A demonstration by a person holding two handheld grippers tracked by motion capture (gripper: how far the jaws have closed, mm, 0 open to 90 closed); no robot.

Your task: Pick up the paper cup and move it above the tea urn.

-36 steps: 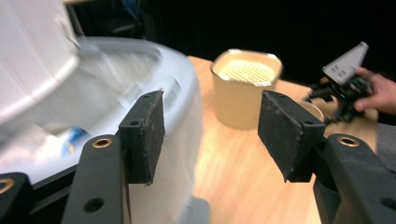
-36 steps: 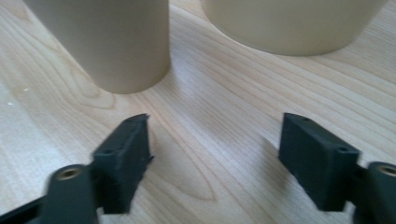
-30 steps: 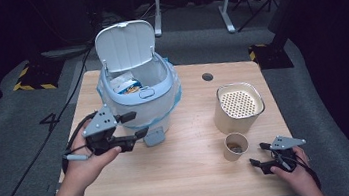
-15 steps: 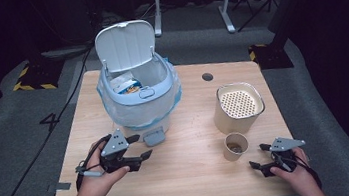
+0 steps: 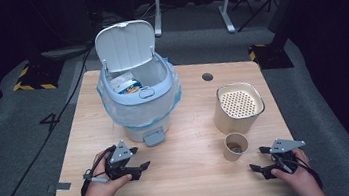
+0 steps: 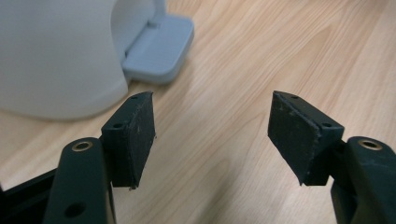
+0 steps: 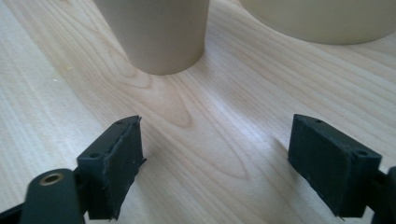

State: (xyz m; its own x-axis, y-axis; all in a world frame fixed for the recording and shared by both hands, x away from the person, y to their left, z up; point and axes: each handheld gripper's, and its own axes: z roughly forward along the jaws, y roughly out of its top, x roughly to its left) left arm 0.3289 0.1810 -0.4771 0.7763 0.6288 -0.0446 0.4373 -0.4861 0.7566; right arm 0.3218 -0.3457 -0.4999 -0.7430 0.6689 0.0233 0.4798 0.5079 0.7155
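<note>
Our left gripper point(image 5: 143, 167) has dropped from beside the bin point(image 5: 140, 99) down to the table point(image 5: 197, 176), near the bin's pedal point(image 5: 153, 137); its jaws have just been opening and stand wide with nothing between them. Our right gripper point(image 5: 256, 159) sits where it was, just beside the paper cup point(image 5: 235, 146); its jaws have just been closing, still apart and empty.

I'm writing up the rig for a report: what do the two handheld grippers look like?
Both are black. The left gripper and right gripper each carry a grey three-cornered plate on top and trail a black cable. Each has two flat, rectangular black jaws on black arms with brass-coloured eyelets. The pads' edges look slightly worn. No sleeves show on the forearms.
</note>
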